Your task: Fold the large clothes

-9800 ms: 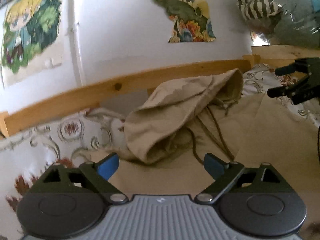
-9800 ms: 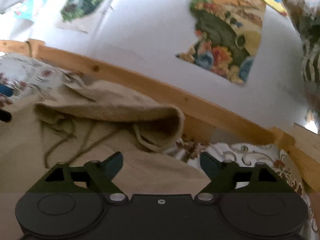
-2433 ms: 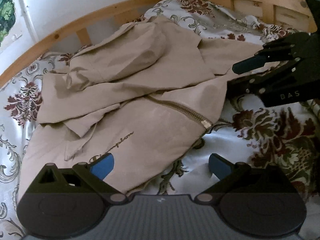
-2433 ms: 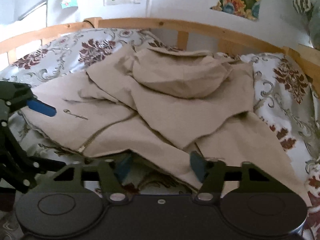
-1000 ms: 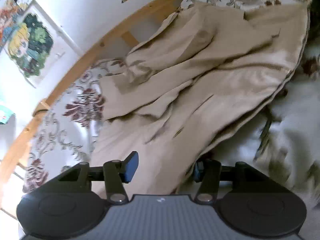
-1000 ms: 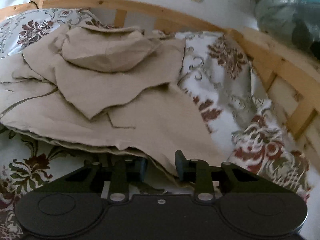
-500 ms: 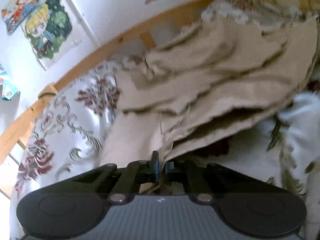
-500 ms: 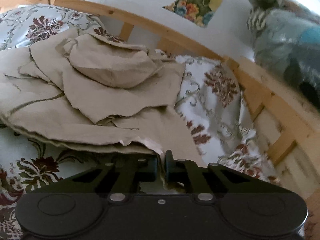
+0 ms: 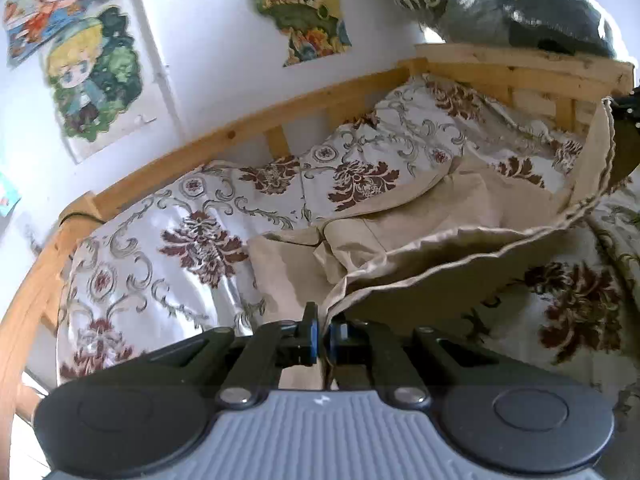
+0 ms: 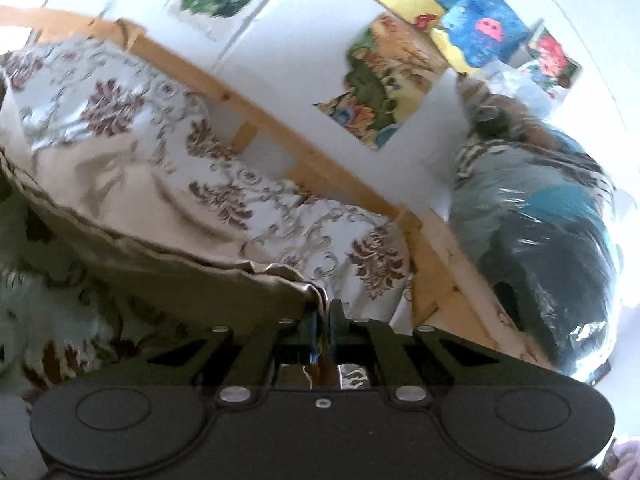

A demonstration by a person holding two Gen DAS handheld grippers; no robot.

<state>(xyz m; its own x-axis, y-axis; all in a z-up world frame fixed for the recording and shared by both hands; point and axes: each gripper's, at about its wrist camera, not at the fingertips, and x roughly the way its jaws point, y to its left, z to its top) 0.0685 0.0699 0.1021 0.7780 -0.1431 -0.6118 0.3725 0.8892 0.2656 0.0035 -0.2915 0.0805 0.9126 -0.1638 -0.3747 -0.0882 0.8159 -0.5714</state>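
A beige zip hoodie lies on the bed, its lower hem lifted off the bedspread. My left gripper is shut on the hem's left corner. My right gripper is shut on the hem's right corner; in the right wrist view the hoodie sags leftward from it. The hem hangs in a curve between the two grippers, and the right gripper shows in the left wrist view at the far right edge. The upper part of the hoodie rests bunched on the bed.
A floral bedspread covers the bed. A wooden bed rail runs along the white wall with posters. Plastic-wrapped bundles sit on the rail at the right.
Both grippers have lifted the hoodie's hem higher and carried it toward the wall. The lower half has risen off the bedspread and folds over the upper part.
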